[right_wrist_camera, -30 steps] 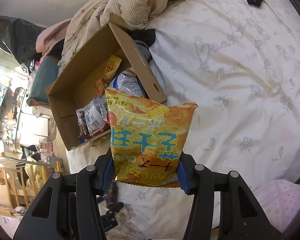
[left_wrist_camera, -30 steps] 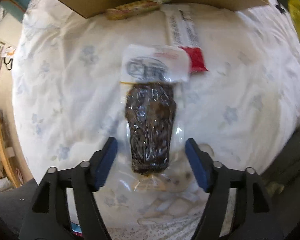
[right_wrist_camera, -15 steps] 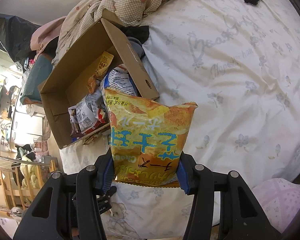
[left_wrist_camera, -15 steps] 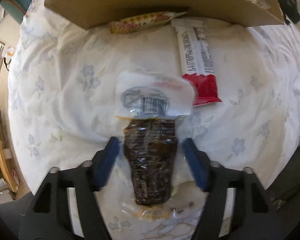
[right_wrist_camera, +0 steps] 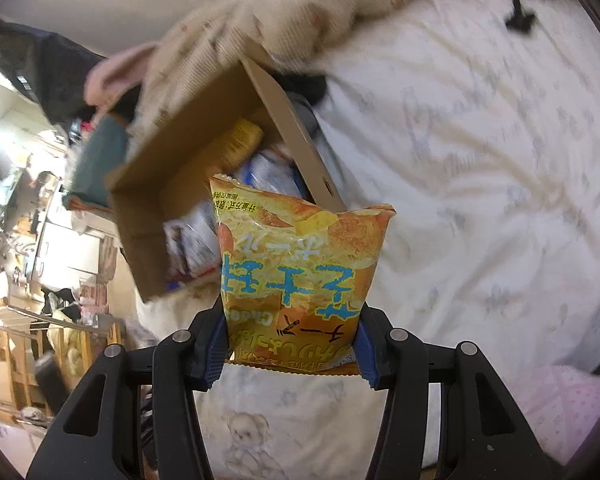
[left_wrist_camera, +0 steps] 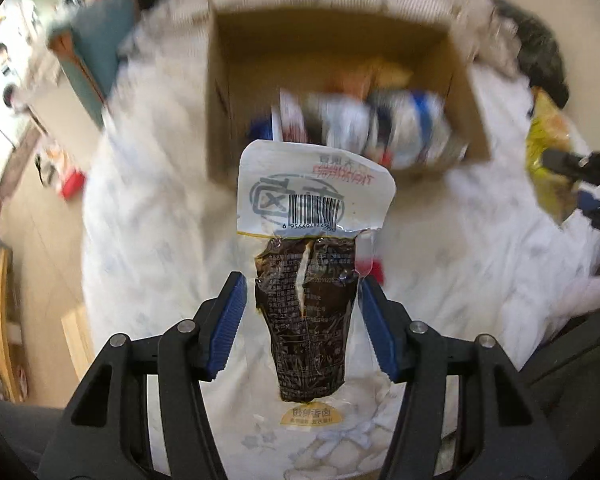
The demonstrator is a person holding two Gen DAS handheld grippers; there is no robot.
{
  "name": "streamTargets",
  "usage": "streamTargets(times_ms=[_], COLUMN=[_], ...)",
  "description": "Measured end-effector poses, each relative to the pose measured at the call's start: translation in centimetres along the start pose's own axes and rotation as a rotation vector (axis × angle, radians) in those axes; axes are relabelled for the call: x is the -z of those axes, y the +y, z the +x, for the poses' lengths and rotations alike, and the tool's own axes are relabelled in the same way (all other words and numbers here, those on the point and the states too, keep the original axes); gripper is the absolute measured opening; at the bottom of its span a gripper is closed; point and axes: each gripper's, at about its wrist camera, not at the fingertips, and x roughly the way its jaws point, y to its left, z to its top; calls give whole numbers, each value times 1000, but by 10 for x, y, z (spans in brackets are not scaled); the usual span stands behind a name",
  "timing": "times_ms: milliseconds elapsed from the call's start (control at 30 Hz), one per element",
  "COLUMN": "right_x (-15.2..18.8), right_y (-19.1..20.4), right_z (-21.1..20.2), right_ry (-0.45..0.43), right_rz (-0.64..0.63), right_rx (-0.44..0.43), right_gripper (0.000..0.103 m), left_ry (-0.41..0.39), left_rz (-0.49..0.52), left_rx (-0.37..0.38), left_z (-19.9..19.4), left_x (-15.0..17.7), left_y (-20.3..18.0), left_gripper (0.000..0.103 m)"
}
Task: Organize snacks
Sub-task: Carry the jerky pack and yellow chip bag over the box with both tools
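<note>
The left gripper, jaws closing, has a clear vacuum pouch of dark brown food between its blue pads; the packet looks lifted off the white floral bedsheet. Its white header carries a barcode starting "6 95669" and blurred red characters. At 12 o'clock stands an open brown cardboard box of snacks. The right gripper pinches an orange-yellow chip bag printed with blue Japanese characters and "チーズ", below the box.
</note>
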Motion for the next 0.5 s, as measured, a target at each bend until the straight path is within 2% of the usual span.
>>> streamTargets(times_ms=[100,133,267,500], right_x=[-3,-4,-8,-27], right_y=[9,11,24,54], right_z=[-7,-7,-6,7], right_ry=[-41,-47,-73,-99], right_rz=[-27,-34,-62,-131], right_rx=[-32,-38,-60,-83], right_gripper=[55,55,55,55], left_ry=[-104,-123,-201,-244], left_rz=[0,-3,-25,-36], left_rx=[-21,-28,-59,-69], left_z=[-26,-31,-45,-36], left_x=[-14,-10,-33,-69], left_y=[-5,-6,2,15], left_gripper=[54,54,54,54])
